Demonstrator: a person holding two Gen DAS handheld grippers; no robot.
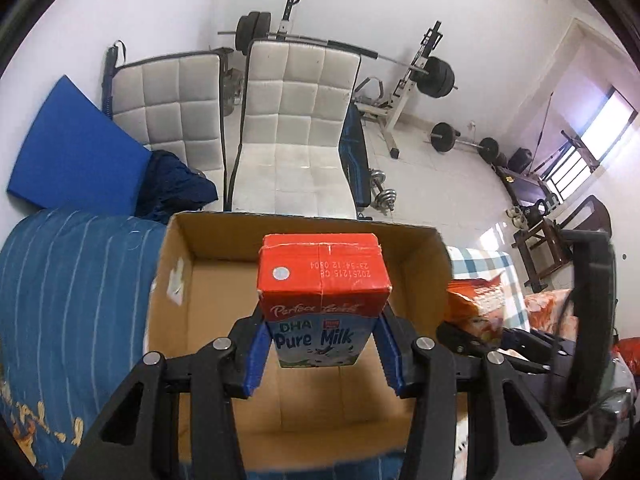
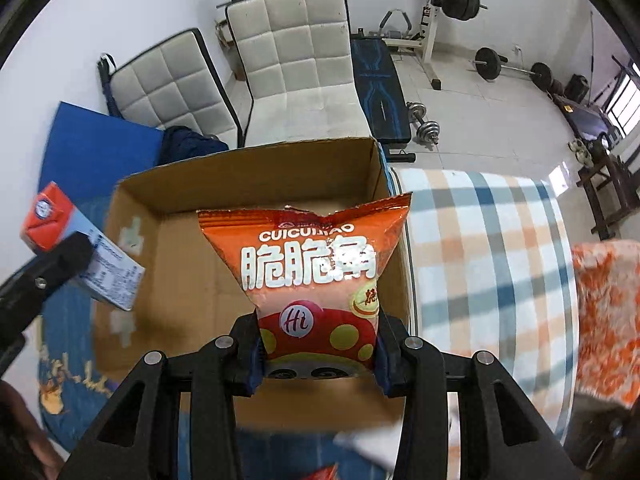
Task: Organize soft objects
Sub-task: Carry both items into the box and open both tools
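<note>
Two labels: "Pure Milk" carton (image 1: 320, 300), "CUICUIJIAO" bag (image 2: 312, 272)

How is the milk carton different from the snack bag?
The milk carton is a stiff box with flat sides and sharp corners; the snack bag is a puffy, crinkled pouch. The carton is red on top and blue below with "Pure Milk" on it; the bag is orange with white characters. The left hand-held gripper holds the carton; the right hand-held gripper holds the bag. Both hang over the open cardboard box.
</note>
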